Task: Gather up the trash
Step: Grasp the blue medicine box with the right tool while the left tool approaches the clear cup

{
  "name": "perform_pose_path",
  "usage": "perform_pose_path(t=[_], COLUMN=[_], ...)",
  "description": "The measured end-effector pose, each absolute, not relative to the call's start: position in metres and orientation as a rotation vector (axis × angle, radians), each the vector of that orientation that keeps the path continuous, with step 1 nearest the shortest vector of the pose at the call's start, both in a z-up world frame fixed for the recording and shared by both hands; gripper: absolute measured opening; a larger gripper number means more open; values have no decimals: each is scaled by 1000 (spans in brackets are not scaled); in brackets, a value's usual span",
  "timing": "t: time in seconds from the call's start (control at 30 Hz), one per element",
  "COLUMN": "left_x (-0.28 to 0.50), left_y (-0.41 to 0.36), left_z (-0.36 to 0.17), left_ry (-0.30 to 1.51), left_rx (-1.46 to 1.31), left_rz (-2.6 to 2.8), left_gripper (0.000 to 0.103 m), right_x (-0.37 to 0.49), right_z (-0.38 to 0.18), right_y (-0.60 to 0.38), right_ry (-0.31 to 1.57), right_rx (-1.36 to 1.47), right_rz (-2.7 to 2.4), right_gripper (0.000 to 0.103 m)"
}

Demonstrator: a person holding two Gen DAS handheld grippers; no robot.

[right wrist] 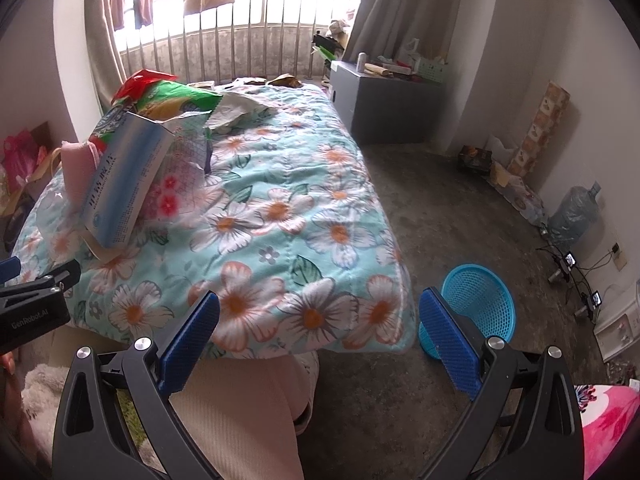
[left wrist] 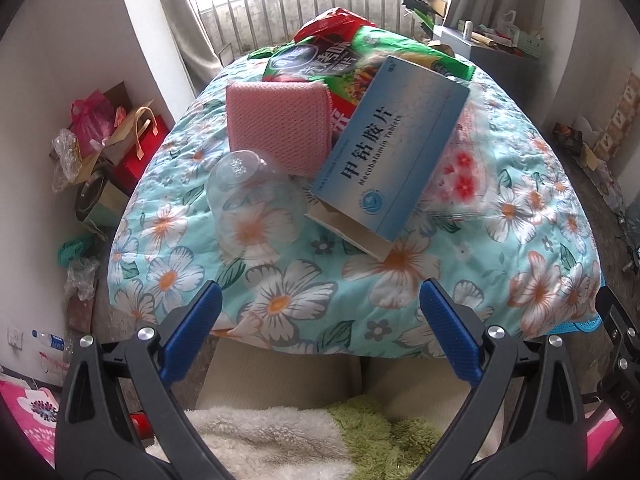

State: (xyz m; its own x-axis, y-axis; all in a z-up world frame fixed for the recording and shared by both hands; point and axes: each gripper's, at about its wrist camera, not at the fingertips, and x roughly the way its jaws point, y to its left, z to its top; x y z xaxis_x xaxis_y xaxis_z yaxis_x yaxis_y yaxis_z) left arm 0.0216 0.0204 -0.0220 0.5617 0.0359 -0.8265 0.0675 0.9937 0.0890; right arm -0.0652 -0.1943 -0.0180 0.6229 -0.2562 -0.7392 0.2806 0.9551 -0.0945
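Table (left wrist: 400, 292) under a floral quilt cover fills both views, trash piled at its far-left part. Green snack bag (left wrist: 384, 54) is the biggest piece, lying flat at the back with a red wrapper (left wrist: 332, 24) sticking up behind it. Blue medicine box (left wrist: 394, 148) leans tilted across the green bag's front edge, near end flap open, inside not visible. Pink mesh-textured pad (left wrist: 276, 126) sits just left of the box, touching it, overlapping the green bag. Clear plastic cup (left wrist: 250, 200) lies on its side in front of the pad, mouth toward the camera, nothing seen in it. Clear plastic film with red flowers (left wrist: 460, 172) lies right of the box, partly under it. Crumpled white paper (right wrist: 236, 110) rests behind the pile, seen from the right wrist.

Blue mesh basket (right wrist: 478, 304) stands on the floor off the table's near-right corner, interior looks bare, partly hidden by a finger. Large water jug (right wrist: 574, 212) stands by the right wall.

Left gripper (left wrist: 320, 332) hovers over the table's near edge, jaws spread wide, holding nothing, well short of the trash. Right gripper (right wrist: 320, 336) also spread wide and holding nothing, above the near-right corner, basket just beside its right finger.
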Motion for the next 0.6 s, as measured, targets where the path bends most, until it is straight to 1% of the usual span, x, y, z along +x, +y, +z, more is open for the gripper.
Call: perform_pose_path(t=[0.27,0.6], left_x=[33,50], left_y=[38,71], left_z=[-27,-22], left_ry=[985,942], left_rx=[90,81], left_rz=[2,47], left_gripper=[95,95], right_x=[-40,-8], right_z=[-18,-24], right_y=[-177,-151], right_ry=[856,880], right_rx=[17,-2], right_rz=[-265,-212], right_gripper=[97,97])
